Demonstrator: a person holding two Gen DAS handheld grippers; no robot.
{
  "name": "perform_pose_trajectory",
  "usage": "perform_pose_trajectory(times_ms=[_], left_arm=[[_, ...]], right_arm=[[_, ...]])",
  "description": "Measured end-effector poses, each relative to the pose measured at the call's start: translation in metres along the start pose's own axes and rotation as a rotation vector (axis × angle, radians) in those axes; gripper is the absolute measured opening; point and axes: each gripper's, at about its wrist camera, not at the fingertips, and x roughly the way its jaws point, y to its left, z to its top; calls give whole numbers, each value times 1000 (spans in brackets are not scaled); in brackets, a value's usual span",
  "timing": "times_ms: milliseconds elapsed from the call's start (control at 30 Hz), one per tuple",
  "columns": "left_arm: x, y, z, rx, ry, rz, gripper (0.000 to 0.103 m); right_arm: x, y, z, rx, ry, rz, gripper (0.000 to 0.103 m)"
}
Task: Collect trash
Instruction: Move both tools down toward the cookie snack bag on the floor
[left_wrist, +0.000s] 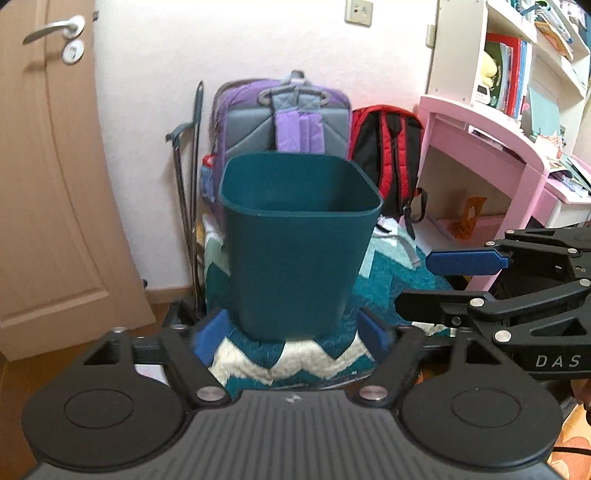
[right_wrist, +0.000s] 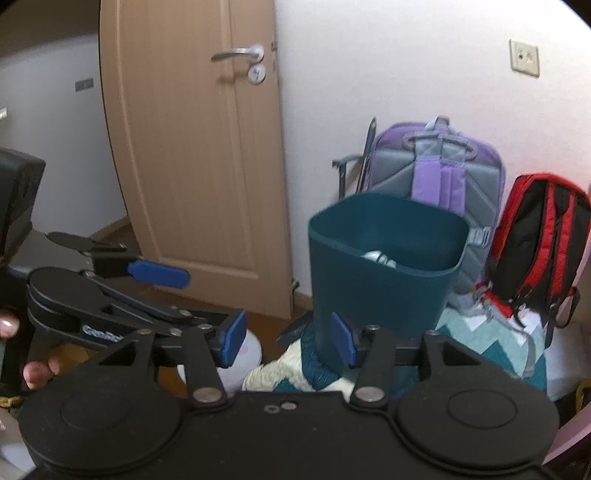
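A dark teal trash bin (left_wrist: 295, 240) stands upright on a teal and white zigzag rug (left_wrist: 295, 360). It also shows in the right wrist view (right_wrist: 384, 266), with a pale crumpled piece of trash (right_wrist: 380, 258) inside it. My left gripper (left_wrist: 291, 336) is open and empty, its blue pads on either side of the bin's base, a little in front of it. My right gripper (right_wrist: 288, 339) is open and empty, low and left of the bin. The right gripper also shows in the left wrist view (left_wrist: 436, 284), right of the bin. The left gripper also shows in the right wrist view (right_wrist: 207, 299).
A purple and grey backpack (left_wrist: 284, 118) and a red and black backpack (left_wrist: 388, 147) lean on the wall behind the bin. A pink desk (left_wrist: 480, 147) with shelves stands at the right. A wooden door (left_wrist: 48, 166) is at the left. A white round object (right_wrist: 243, 350) lies on the floor.
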Motion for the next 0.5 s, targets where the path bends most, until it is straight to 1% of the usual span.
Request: perform_pose_trajectory(times_ms=[100,267,333,400,500], left_arm=[[8,13,-18,-7,22,7,82],[34,42,-48,-48,59,19,85],[50,57,-61,-70,73,36,89],[69,72,-74,-94,83,48,90],[100,97,-94,-132,112,45,91]], right_arm=[[15,4,-15,3,36,20,52],[55,5,-44,12,99,52,53],[73,4,-58,22,124,68,53],[92,4,-72,20,150,75,53],[132,2,-97,20,220,77,53]])
